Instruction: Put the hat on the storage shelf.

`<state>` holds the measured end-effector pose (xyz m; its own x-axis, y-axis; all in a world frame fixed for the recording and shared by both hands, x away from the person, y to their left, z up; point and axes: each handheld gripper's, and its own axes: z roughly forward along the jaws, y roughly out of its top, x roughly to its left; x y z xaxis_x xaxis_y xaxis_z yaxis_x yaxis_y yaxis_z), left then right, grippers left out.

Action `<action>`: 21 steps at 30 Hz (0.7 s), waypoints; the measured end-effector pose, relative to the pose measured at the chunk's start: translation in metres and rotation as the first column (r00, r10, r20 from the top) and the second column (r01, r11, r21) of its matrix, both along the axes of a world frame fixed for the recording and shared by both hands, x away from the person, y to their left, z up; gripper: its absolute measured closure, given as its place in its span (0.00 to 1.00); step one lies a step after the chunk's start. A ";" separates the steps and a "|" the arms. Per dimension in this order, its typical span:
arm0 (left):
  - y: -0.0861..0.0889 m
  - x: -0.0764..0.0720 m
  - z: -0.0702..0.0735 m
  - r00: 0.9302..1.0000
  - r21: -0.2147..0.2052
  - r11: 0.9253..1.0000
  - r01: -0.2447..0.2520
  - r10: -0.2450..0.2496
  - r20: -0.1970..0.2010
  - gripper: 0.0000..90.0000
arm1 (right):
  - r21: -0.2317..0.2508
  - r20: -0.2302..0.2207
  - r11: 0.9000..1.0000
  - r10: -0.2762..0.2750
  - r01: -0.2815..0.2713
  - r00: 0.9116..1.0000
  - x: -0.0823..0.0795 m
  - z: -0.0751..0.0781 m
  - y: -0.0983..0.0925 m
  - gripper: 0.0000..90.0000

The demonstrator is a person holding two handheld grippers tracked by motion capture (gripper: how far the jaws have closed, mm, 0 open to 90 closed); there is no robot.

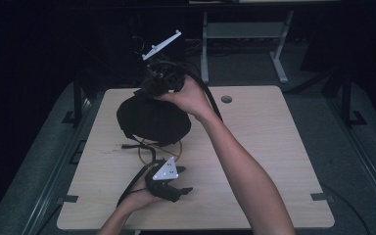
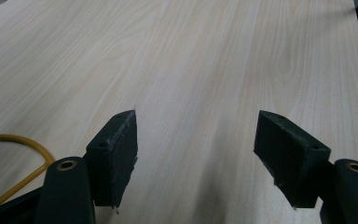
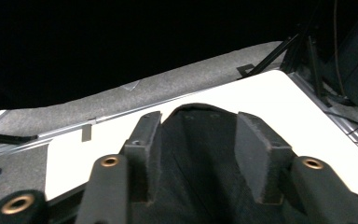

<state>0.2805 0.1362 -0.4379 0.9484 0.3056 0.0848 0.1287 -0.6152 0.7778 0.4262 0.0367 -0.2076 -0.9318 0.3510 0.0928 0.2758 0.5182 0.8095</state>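
In the high view, the left hand-held gripper (image 1: pixel 180 190) rests near the tabletop (image 1: pixel 274 147) edge, close to a yellow cord (image 1: pixel 176 148); the left gripper view shows its jaws wide apart over bare wood. In the right gripper view, the right hand-held gripper (image 3: pixel 196 154) stands half open astride the black fabric bag (image 3: pixel 200 140) lying mid-tabletop, pads not pressing, so a release step seems in hand; next it must lift clear.

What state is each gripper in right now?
Left gripper: open, empty, over the pale wooden table.
Right gripper: jaws parted astride the black fabric cap; no grip visible.
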 end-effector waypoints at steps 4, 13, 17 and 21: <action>0.001 0.000 0.000 1.000 -0.002 1.000 -0.005 0.005 0.000 0.33 | 0.001 -0.008 1.000 -0.011 0.011 1.000 0.001 -0.004 -0.009 0.52; 0.003 -0.002 0.001 1.000 -0.011 1.000 -0.007 0.007 -0.003 0.32 | 0.042 -0.049 0.998 -0.041 0.043 0.998 0.008 -0.016 -0.034 0.47; 0.002 -0.001 0.000 1.000 -0.008 1.000 -0.011 0.011 -0.003 0.32 | 0.037 -0.068 0.998 -0.041 0.044 0.997 0.010 -0.015 -0.044 0.44; 0.003 -0.001 0.001 1.000 -0.011 1.000 -0.011 0.011 0.009 0.32 | 0.035 -0.070 0.998 -0.054 0.056 0.996 0.009 -0.014 -0.055 0.41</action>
